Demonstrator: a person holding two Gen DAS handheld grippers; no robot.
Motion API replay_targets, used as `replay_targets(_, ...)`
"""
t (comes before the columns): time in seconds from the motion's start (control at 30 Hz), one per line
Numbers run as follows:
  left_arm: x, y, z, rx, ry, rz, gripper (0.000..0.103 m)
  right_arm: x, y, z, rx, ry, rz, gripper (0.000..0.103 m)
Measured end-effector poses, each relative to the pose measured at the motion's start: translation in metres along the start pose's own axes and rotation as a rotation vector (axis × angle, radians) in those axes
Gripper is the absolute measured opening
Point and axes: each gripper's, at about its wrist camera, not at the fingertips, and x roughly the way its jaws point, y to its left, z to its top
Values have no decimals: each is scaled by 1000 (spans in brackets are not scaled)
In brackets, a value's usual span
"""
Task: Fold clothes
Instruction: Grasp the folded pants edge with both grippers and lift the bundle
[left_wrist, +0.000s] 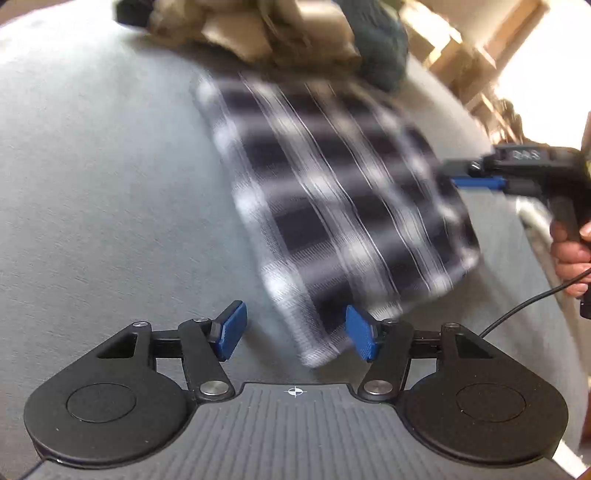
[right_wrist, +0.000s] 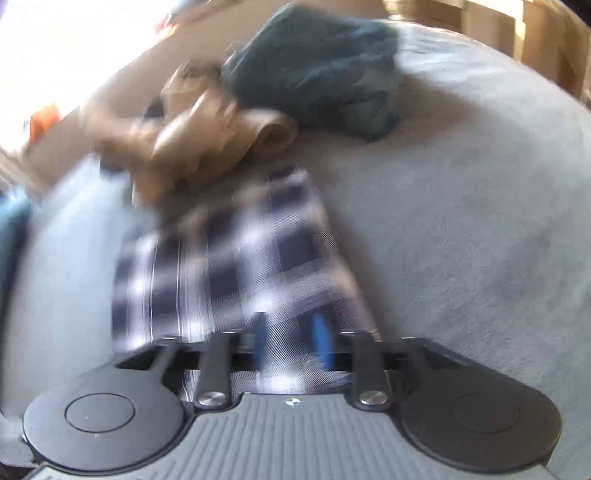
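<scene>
A wide grey fabric surface (left_wrist: 96, 192), a bed or cushion as far as can be told, carries everything. On it lies the plaid garment (left_wrist: 332, 206), dark and white check, already folded into a compact long rectangle with fairly straight edges; it looks close to finished, perhaps needing one more fold or only setting aside. Behind it sit a crumpled tan garment (right_wrist: 192, 144) and a bunched teal garment (right_wrist: 317, 70), both unfolded, so by my judgement most of the task is left.

The left hand-held gripper (left_wrist: 295, 334) hangs at the near corner of the plaid piece with its blue pads apart; one pad sits at the cloth's edge, but nothing is pinched. The right hand-held gripper (right_wrist: 291, 343) is over the opposite edge, its pads blurred; they appear parted with plaid cloth between them, not pressing. A hand (left_wrist: 570, 258) holds its handle at the left view's right edge.
</scene>
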Motion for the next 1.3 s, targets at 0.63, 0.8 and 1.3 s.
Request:
replay_targets(0.63, 79, 63, 59, -395, 65, -406, 58, 126, -98, 52, 360, 219, 581, 66)
replay_targets(0.8, 93, 69, 72, -439, 95, -439, 53, 155, -67, 66, 284, 246, 638, 67)
replay_targets(1.3, 65, 21, 84, -277, 82, -214, 14, 122, -46, 66, 79, 183, 579, 35)
